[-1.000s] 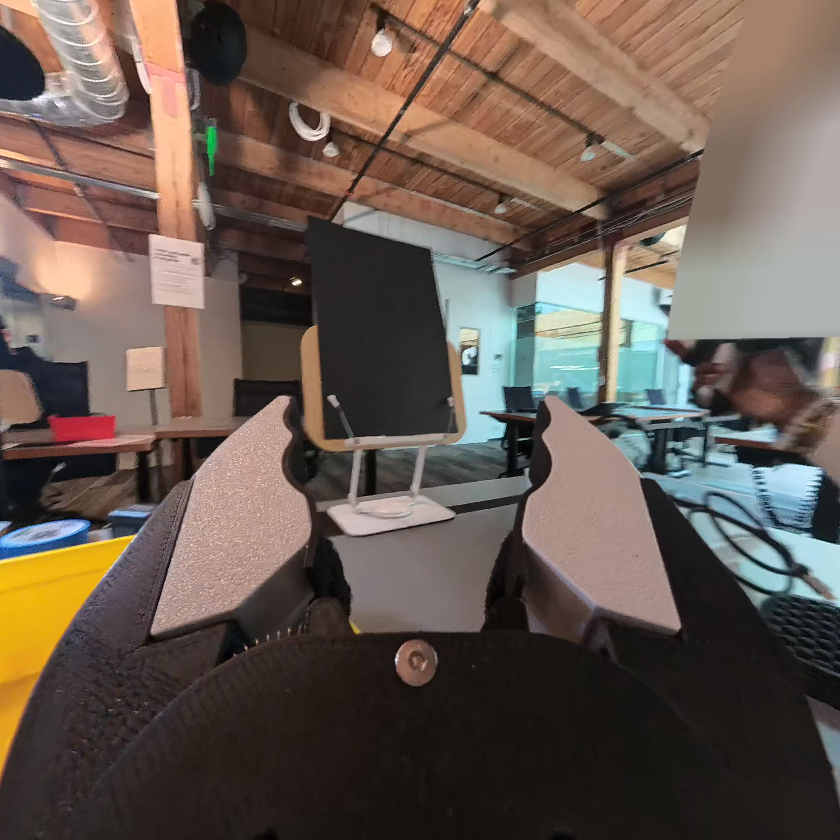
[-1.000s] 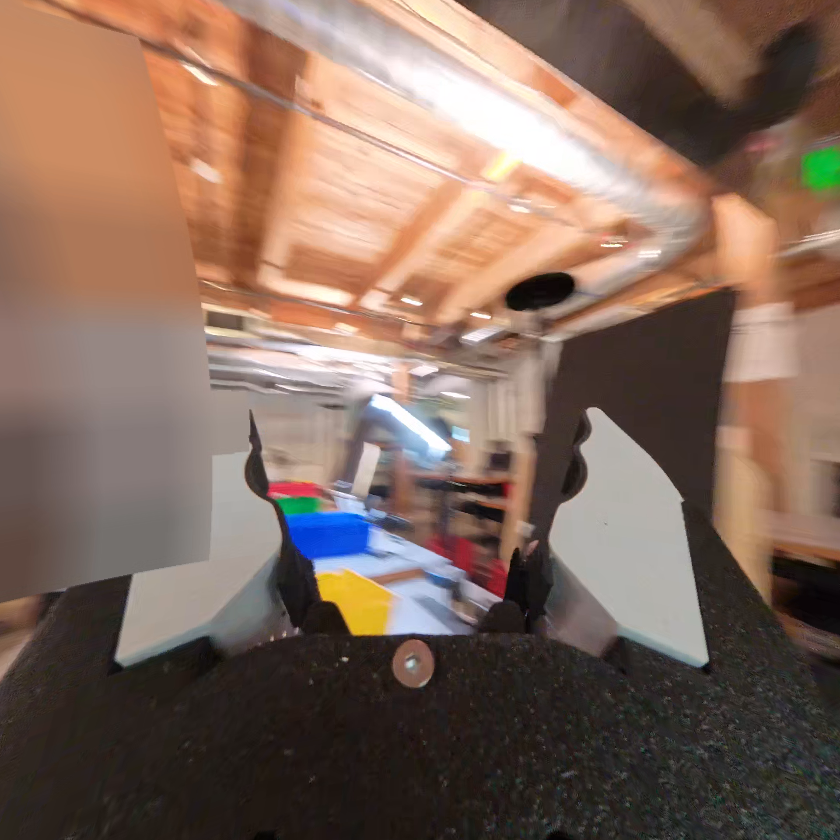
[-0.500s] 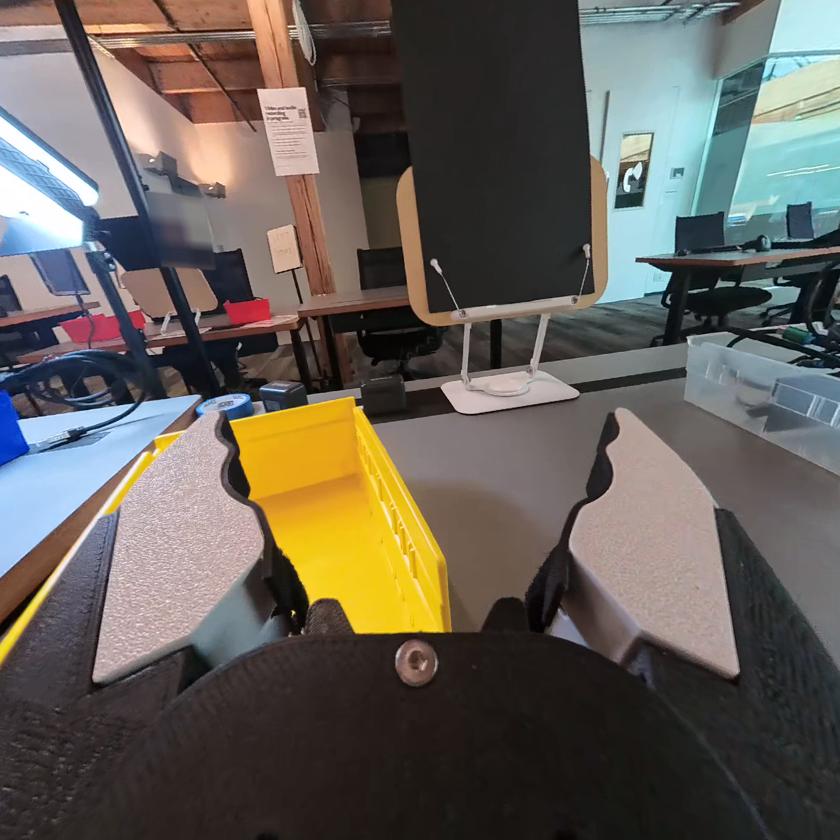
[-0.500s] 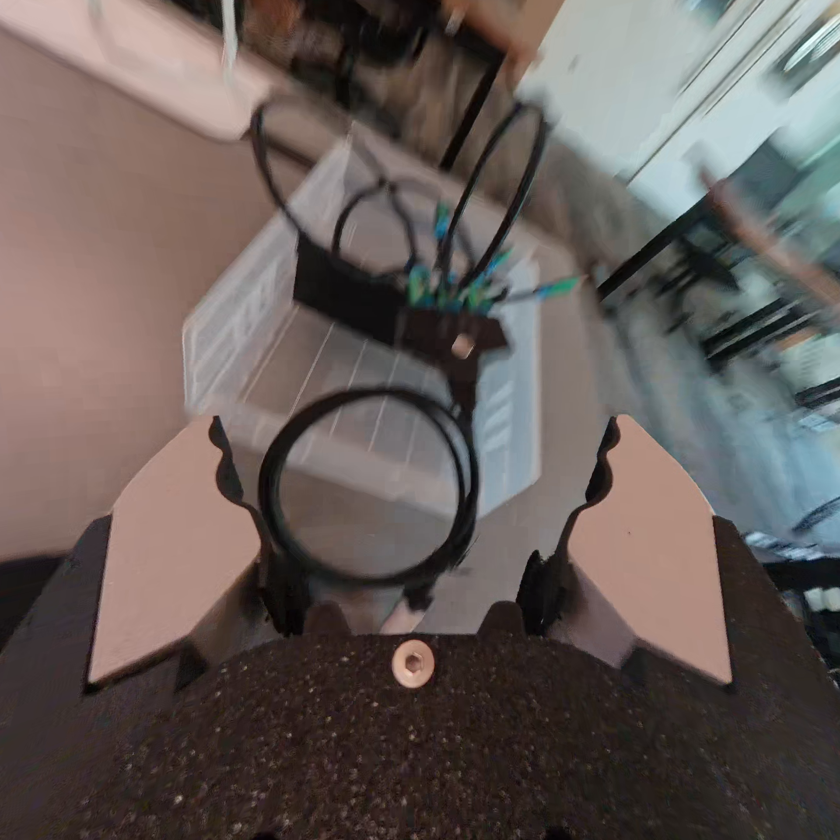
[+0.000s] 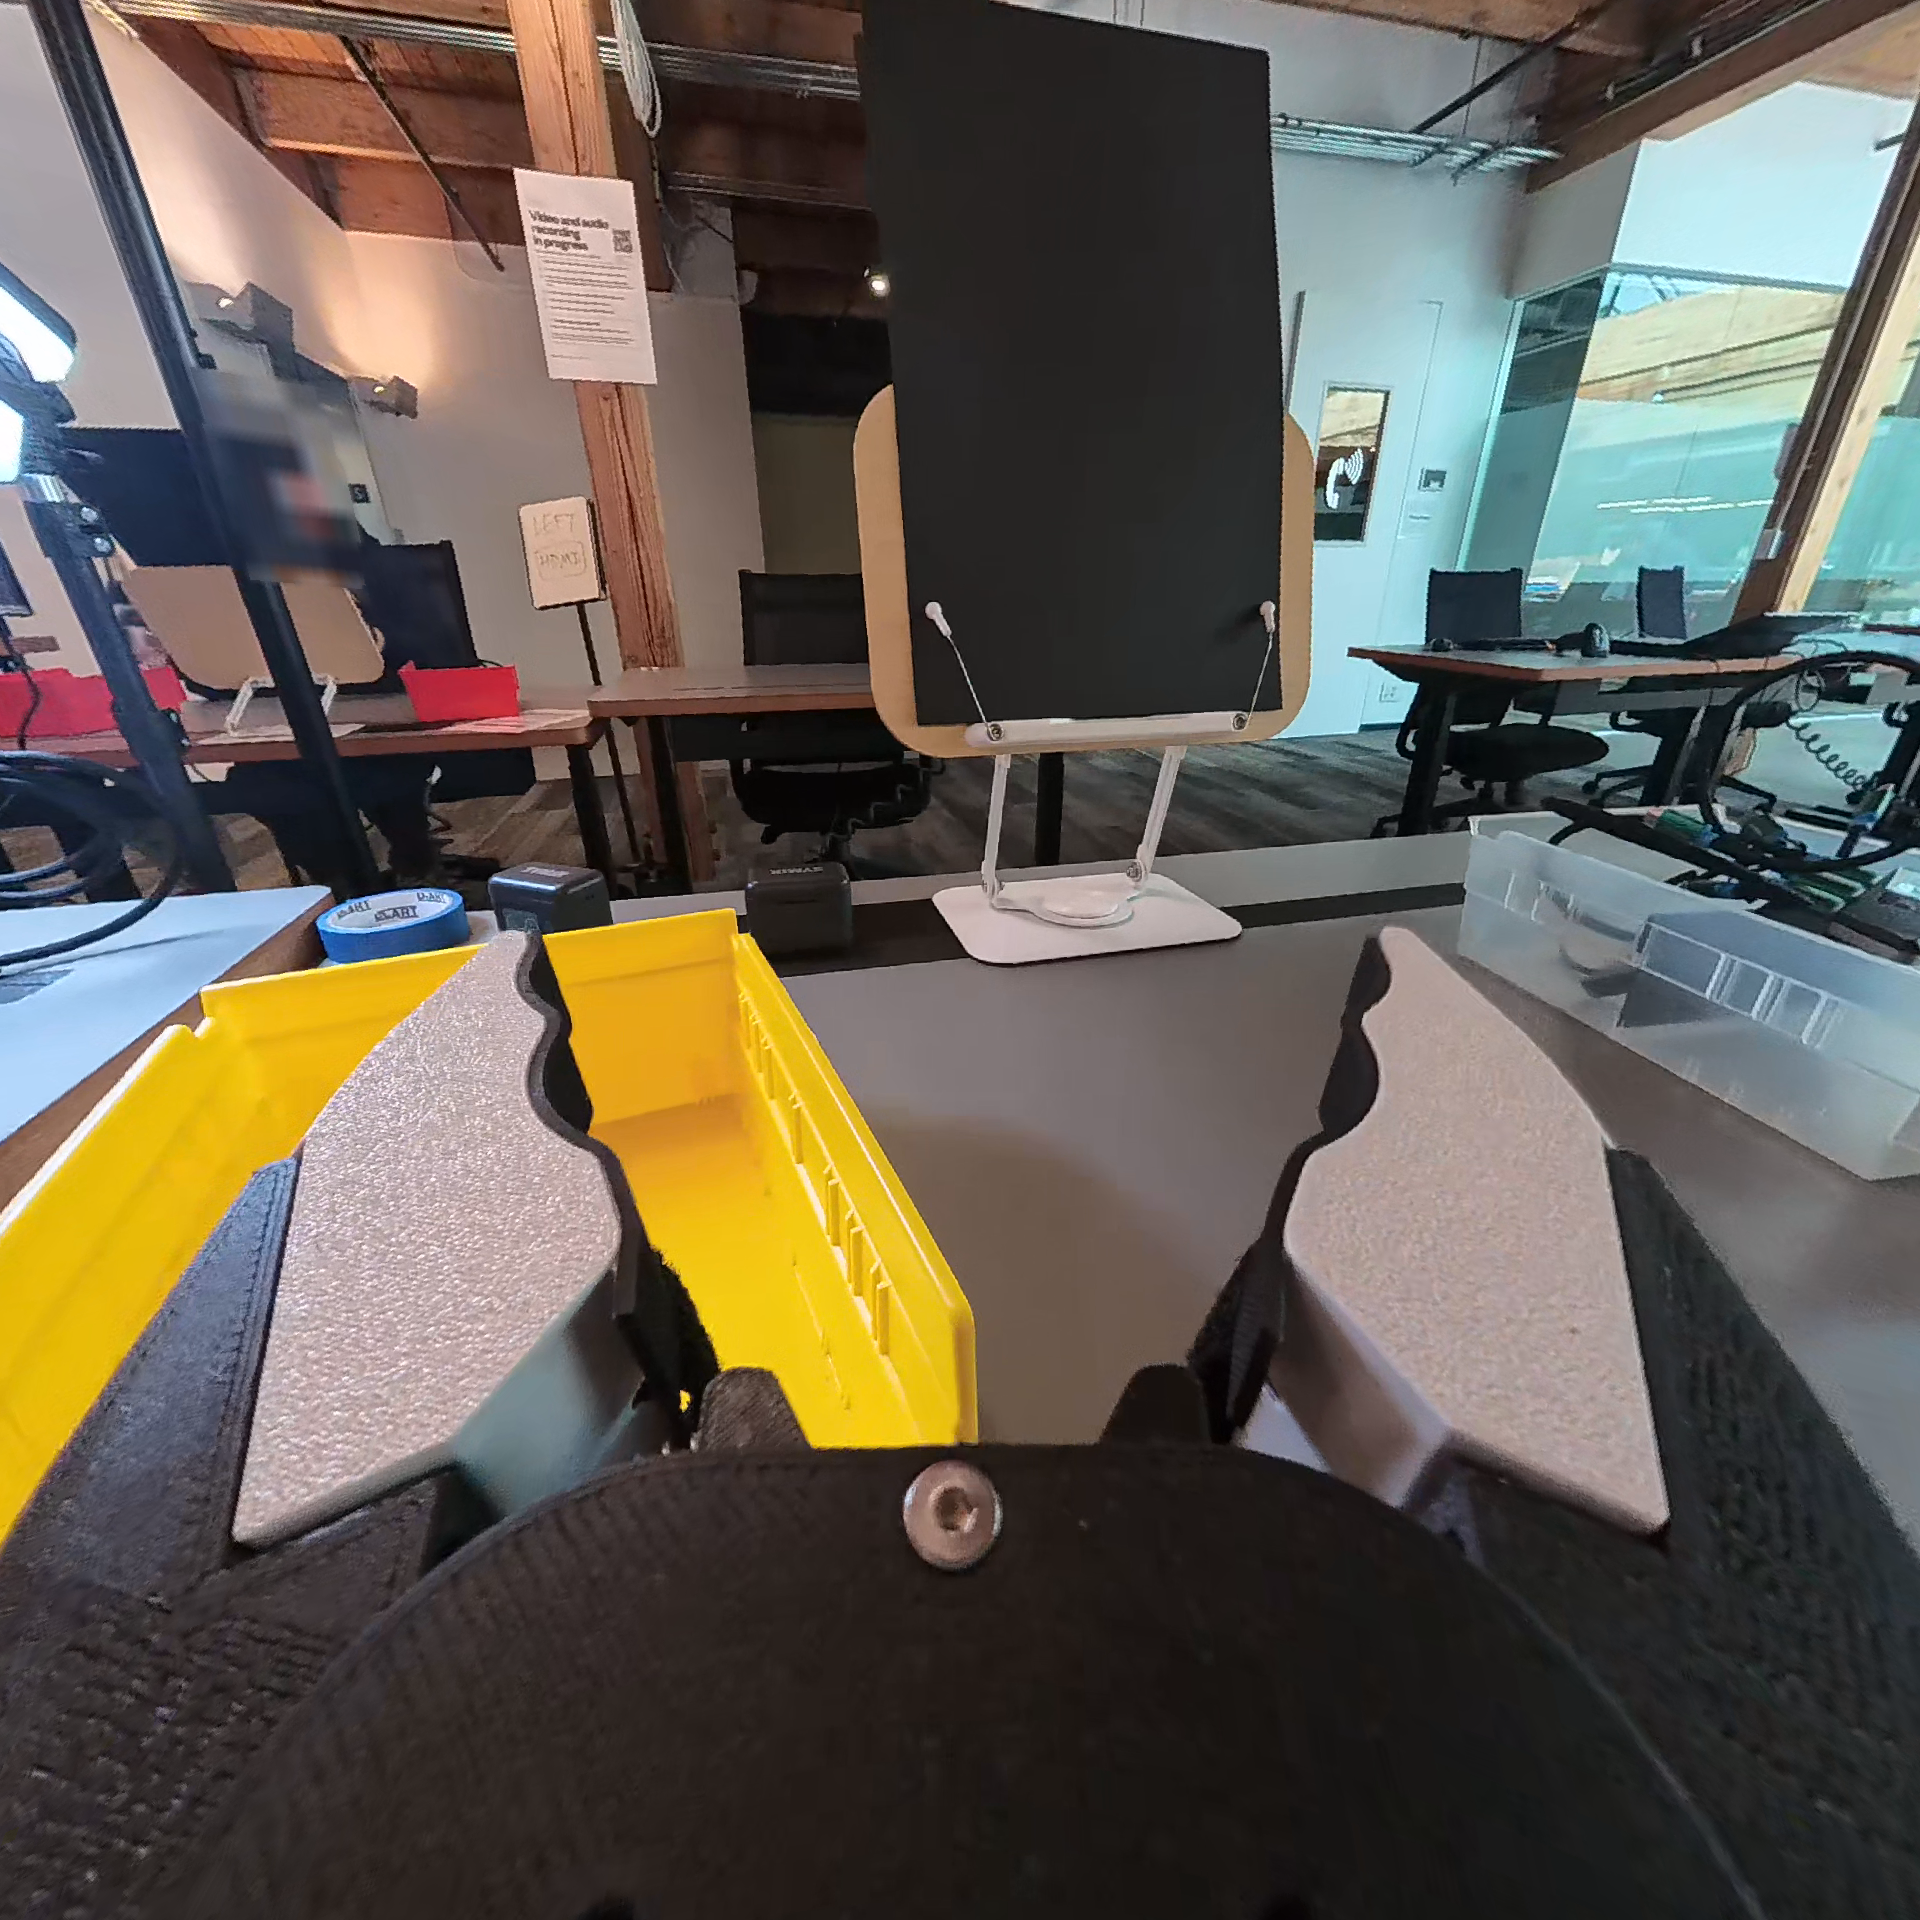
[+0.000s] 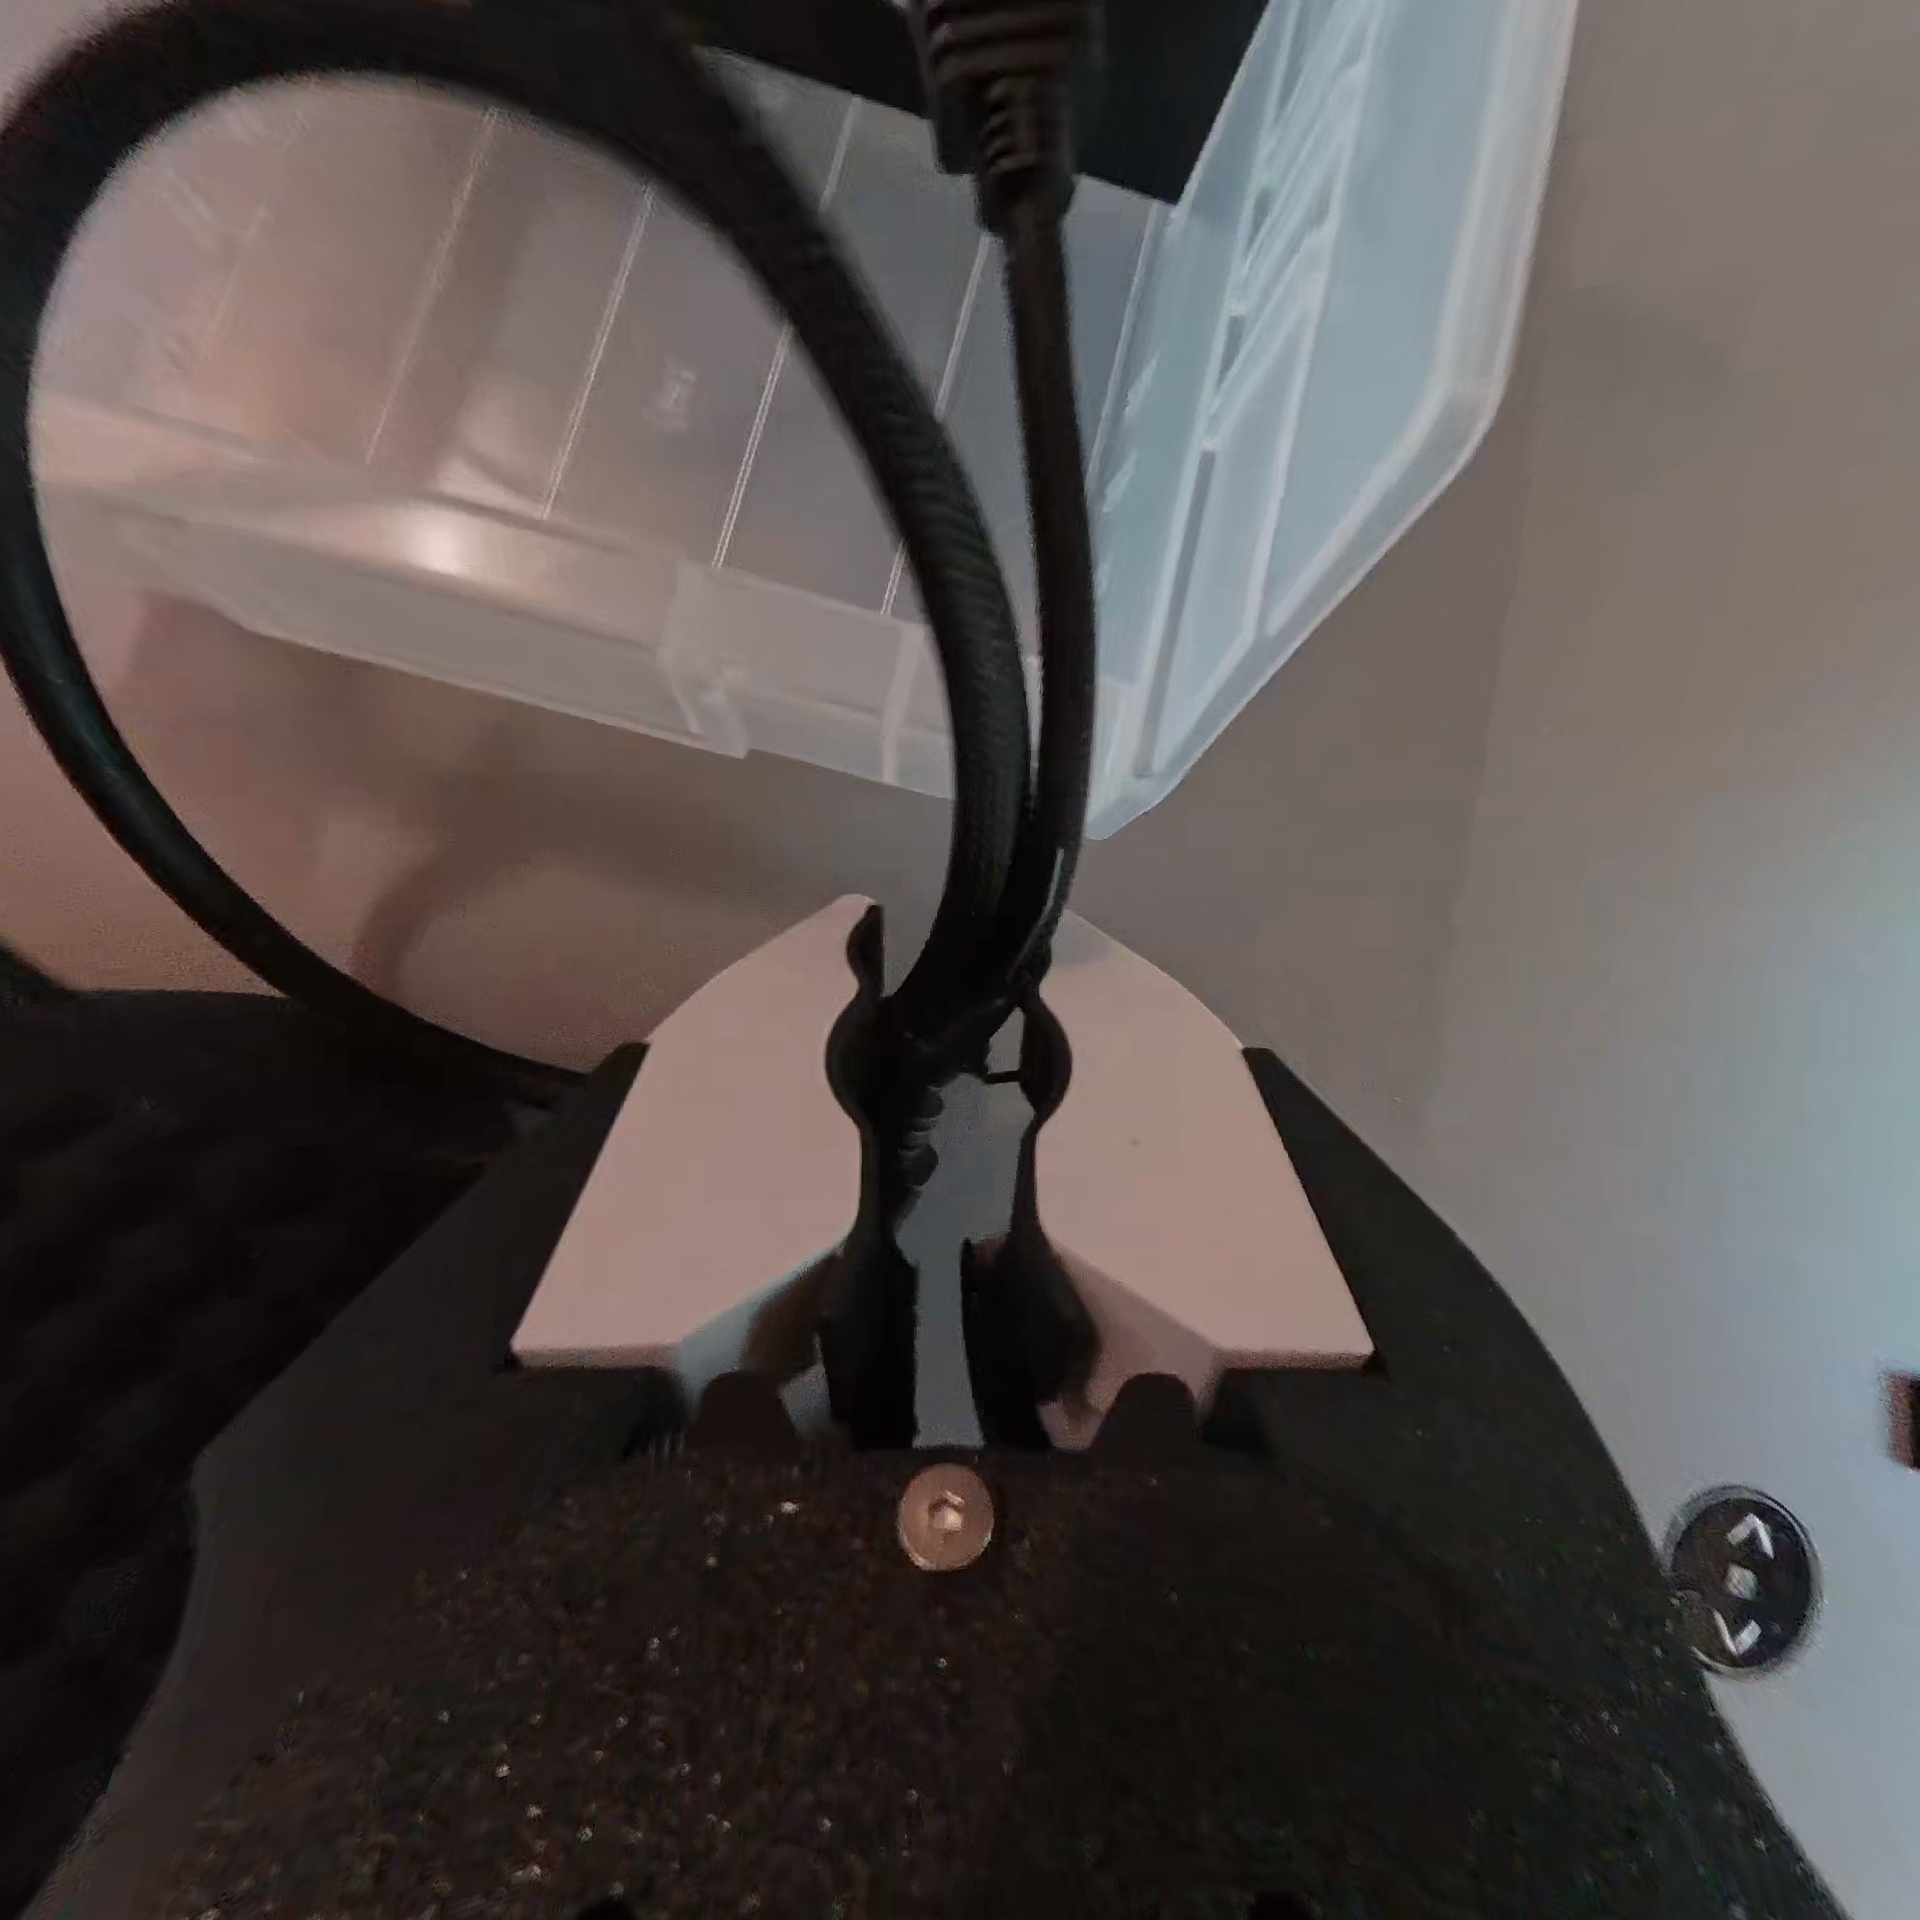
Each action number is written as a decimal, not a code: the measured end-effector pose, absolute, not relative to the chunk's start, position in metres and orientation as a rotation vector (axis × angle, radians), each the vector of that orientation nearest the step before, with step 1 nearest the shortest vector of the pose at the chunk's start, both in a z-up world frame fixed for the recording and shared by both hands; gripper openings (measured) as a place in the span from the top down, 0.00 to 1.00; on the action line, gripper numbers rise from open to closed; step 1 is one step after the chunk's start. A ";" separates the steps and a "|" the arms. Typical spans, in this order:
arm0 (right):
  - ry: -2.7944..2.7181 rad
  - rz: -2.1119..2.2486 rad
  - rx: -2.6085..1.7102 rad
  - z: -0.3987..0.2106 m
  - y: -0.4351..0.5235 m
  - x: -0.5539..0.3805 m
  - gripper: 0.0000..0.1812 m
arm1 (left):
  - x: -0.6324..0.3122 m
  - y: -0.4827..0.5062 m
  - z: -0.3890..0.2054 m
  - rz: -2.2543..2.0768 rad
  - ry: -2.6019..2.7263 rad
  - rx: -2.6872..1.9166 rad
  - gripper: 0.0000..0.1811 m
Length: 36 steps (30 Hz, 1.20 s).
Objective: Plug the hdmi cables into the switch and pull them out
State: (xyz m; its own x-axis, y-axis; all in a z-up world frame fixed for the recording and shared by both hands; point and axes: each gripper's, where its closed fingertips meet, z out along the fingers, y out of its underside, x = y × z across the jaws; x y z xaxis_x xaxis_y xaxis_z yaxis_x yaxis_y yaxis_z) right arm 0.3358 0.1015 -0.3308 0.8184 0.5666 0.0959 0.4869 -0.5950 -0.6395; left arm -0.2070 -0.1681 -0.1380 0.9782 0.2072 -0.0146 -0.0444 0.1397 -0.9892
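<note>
right hand-held gripper has clamped shut on the looped black braided cable — open half a second ago; left hand-held gripper stays wide open, empty.

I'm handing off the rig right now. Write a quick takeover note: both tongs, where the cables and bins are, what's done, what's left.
Left tongs: open, empty, hovering over the grey table by the yellow bin, which looks empty.
Right tongs: shut on the looped black cable where two strands cross, in front of the clear bin.
More cables and a dark device lie in that clear bin, far right in the left wrist view.
Done: one cable gripped.
Left: no plugging visible yet; the switch ports are not clearly in view, so locate them first.
</note>
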 end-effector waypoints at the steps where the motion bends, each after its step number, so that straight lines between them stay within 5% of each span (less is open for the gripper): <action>1: -0.765 0.138 -2.305 -0.322 0.102 0.336 0.89 | -0.208 -0.169 -0.138 0.195 -0.132 -1.426 0.25; 13: -0.836 -0.086 -1.727 -0.151 0.191 0.305 0.92 | -0.209 -0.169 -0.137 0.210 -0.107 -1.418 0.29; 21: -0.859 -0.431 -1.566 -0.241 0.210 0.288 0.87 | -0.207 -0.168 -0.143 0.198 -0.095 -1.442 0.30; 29: -0.939 -0.366 -1.668 -0.242 0.233 0.283 0.86 | -0.204 -0.168 -0.147 0.207 -0.083 -1.467 0.31; 36: -0.972 -0.134 -1.747 -0.247 0.225 0.281 0.63 | -0.201 -0.168 -0.160 0.227 -0.054 -1.554 0.31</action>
State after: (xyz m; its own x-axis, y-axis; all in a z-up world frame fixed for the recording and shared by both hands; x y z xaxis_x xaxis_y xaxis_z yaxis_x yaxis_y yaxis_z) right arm 0.2810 0.2249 -0.2472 0.6599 0.5395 0.5230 0.6608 -0.0853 -0.7457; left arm -0.2012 -0.1684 -0.1598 0.9779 0.1787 -0.1084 -0.1103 0.0008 -0.9939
